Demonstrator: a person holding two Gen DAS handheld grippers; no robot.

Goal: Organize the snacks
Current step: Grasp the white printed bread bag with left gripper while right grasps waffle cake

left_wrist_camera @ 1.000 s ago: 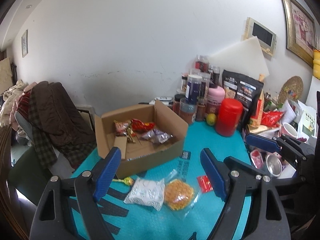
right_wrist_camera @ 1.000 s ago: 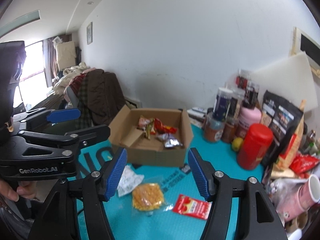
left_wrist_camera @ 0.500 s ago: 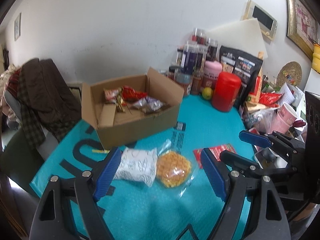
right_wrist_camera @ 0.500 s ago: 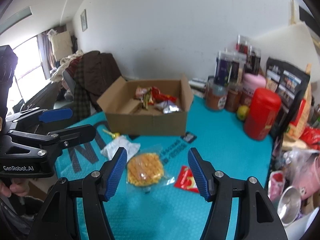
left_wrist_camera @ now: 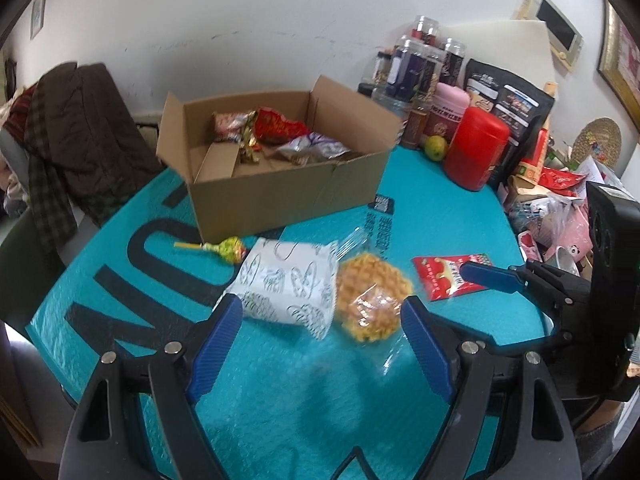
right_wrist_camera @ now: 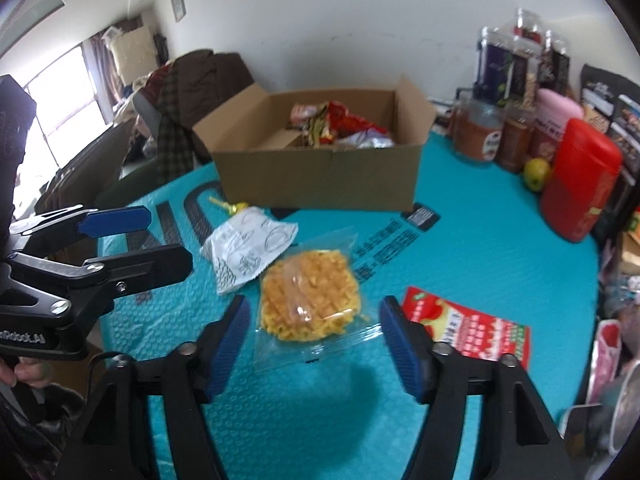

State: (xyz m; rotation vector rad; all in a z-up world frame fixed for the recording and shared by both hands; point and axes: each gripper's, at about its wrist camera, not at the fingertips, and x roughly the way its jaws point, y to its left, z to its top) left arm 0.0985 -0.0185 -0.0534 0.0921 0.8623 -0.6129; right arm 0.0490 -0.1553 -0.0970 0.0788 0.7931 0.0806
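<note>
An open cardboard box with several snack packs inside stands on the teal mat. In front of it lie a white printed pouch, a clear bag of yellow waffle snack, a red packet and a green lollipop. My left gripper is open, just above the pouch and waffle bag. My right gripper is open, its fingers either side of the waffle bag, above it. Both are empty.
Jars, a red canister, a lime and black bags crowd the back right. Clutter and cups line the right edge. A chair with coats stands at the left.
Both grippers have come down and forward toward the loose snacks on the mat, which now look larger and closer. Both stay open. Nothing was picked up.
</note>
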